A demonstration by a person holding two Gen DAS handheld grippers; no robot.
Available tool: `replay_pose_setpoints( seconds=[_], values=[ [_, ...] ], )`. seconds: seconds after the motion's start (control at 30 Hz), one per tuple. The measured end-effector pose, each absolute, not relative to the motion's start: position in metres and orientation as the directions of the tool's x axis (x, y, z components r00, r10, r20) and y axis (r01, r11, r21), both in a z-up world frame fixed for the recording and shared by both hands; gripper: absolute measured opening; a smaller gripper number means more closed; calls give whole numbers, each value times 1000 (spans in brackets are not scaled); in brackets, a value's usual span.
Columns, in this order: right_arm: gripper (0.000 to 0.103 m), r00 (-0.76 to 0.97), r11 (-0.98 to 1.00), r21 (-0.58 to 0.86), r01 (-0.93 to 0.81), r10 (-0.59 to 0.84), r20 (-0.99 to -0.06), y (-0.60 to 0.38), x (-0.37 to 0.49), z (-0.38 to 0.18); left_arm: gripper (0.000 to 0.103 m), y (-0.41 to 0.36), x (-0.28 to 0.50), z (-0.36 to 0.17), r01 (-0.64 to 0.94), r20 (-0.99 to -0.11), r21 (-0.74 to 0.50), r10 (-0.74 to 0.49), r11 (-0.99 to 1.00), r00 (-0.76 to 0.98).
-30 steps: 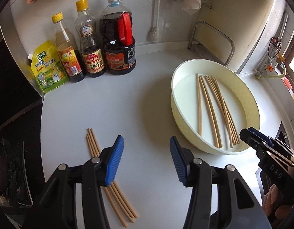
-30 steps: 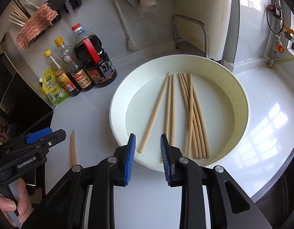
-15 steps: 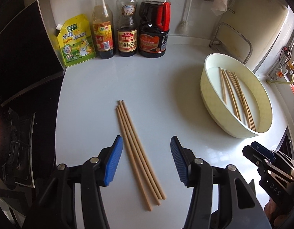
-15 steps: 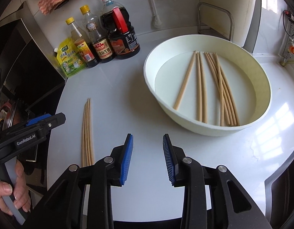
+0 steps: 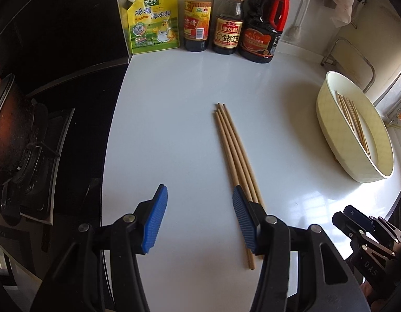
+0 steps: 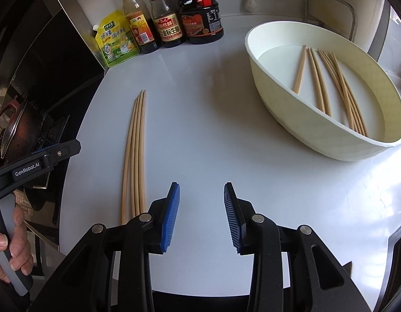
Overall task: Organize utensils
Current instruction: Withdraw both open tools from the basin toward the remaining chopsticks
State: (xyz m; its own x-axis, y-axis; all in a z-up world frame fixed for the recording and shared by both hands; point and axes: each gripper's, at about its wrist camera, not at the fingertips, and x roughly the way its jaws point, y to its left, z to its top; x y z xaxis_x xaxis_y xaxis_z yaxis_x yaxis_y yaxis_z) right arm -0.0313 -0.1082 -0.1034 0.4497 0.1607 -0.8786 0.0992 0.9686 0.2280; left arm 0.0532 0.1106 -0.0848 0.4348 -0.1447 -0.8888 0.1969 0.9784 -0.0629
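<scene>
Four chopsticks [image 6: 135, 156] on the counter, three bottles [image 6: 167, 15], one basin [image 6: 304, 119].

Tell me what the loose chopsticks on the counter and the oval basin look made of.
Chopsticks: likely bamboo or wood, matte, unvarnished; even tan colour, no shine.
Oval basin: probably plastic, smooth semi-gloss; thin uniform cream wall with a soft sheen, though enamel cannot be ruled out.

A white glossy surface [image 6: 226, 135] is seen, lit by daylight that is reflected as bright patches at its right side. A white wall [image 5: 309, 13] is found behind it, where a metal rack [image 6: 330, 2] is placed. At the left, a dark stove [image 5: 44, 135] with a blackened pot [image 5: 8, 135] is seen.
</scene>
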Motion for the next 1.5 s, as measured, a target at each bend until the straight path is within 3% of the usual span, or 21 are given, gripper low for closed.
replay_pose_setpoints(
  seconds=[0.57, 1.5],
  values=[
    [35, 387, 974, 226, -38, 222, -895, -53, 13, -134, 52, 139, 47, -110, 113, -905, -60, -102, 992, 413],
    [35, 368, 982, 121, -143, 166, -915, -23, 21, -144, 52, 135, 53, -119, 127, -914, -65, -110, 990, 390]
  ],
)
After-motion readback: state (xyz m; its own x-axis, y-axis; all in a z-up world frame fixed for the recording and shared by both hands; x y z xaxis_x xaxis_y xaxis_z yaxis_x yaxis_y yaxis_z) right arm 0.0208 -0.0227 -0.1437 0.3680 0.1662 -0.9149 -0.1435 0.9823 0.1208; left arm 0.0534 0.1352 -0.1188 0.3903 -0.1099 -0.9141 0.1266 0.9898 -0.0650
